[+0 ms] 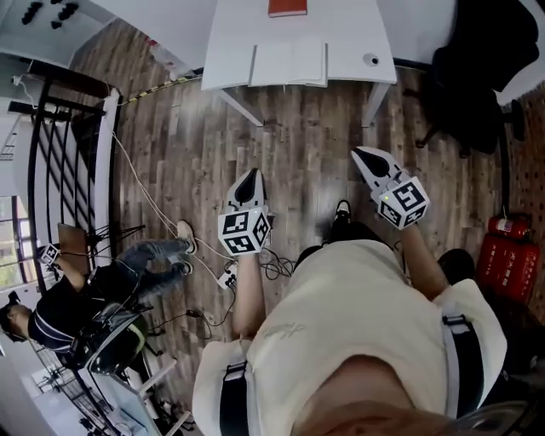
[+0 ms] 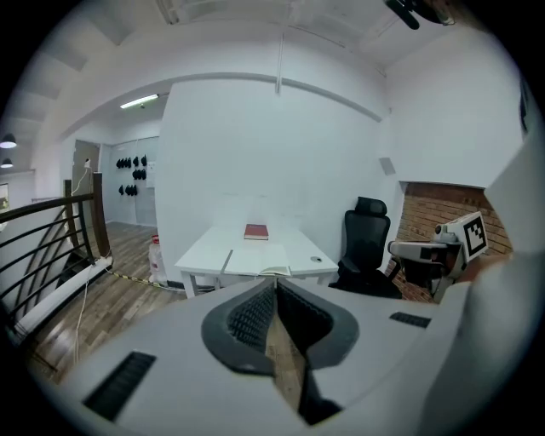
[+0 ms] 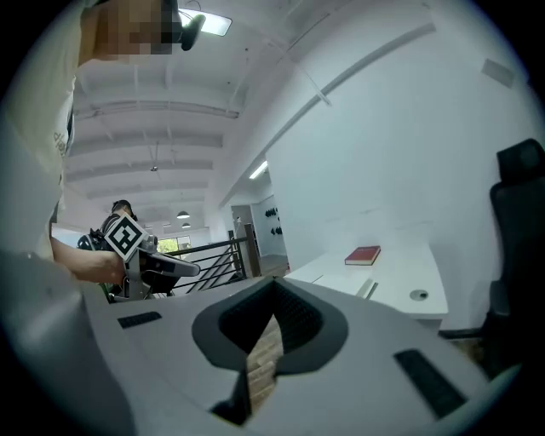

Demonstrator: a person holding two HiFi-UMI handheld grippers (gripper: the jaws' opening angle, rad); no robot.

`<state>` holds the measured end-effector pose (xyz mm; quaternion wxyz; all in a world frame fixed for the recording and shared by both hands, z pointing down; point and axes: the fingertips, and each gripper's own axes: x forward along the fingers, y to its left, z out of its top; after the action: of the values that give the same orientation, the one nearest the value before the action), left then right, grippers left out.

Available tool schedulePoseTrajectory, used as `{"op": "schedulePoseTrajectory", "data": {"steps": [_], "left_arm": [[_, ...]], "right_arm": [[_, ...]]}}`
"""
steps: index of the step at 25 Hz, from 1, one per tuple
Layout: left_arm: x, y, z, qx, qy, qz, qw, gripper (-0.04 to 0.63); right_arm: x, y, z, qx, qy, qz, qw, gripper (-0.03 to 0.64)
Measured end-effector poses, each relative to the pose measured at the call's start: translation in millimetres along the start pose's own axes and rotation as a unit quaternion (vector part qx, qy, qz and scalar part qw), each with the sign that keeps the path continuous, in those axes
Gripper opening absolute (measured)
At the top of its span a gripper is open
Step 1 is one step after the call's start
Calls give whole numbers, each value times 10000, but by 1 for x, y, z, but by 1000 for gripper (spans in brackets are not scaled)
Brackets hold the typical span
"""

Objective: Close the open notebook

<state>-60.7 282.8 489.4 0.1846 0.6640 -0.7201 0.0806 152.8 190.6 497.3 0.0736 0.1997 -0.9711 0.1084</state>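
I hold the left gripper (image 1: 252, 177) and the right gripper (image 1: 364, 158) above the wooden floor (image 1: 192, 140), both jaws clenched on nothing, well apart from the white table (image 1: 228, 49) where the open notebook (image 1: 289, 63) lies flat.

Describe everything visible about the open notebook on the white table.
The open notebook lies flat, spread to two white paper pages that look blank, with the centre fold running front to back. A thin dark cover edge shows along its left side, and the left gripper view shows the page stack's thickness at the front. It sits near the front edge of the white table, in front of a closed red book and apart from it. Only the table touches it.
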Motion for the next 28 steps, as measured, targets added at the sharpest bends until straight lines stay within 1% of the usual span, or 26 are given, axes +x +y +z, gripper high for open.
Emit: {"op": "schedulePoseTrajectory", "data": {"steps": [3,8,12,15,19,22,25,28], "left_arm": [[21,5,12,55,55,45,10000,26],[48,3,21,41,87,80,9999,26],[56,3,19,-37,171,98,9998,26],[61,11,13,-85,295,109,9995,26],[75,34,7,-183,392,51,9990,26],[91,50,11,-239,371,-68,9990,26],[116,65,25,-201,296,-195,9992,26],[142,86,50,-131,132,-343,9992,26]], "right_arm": [[23,-19,10,-64,-55,91,9999,8],[52,-29,14,-169,18,395,9991,8],[67,-31,12,-213,157,532,9982,8],[81,-40,14,-273,211,561,9978,8],[107,-46,18,-355,280,498,9977,8],[123,-53,23,-474,343,319,9978,8],[137,-68,34,-479,300,166,9983,8],[161,-77,52,-627,210,102,9978,8]]}}
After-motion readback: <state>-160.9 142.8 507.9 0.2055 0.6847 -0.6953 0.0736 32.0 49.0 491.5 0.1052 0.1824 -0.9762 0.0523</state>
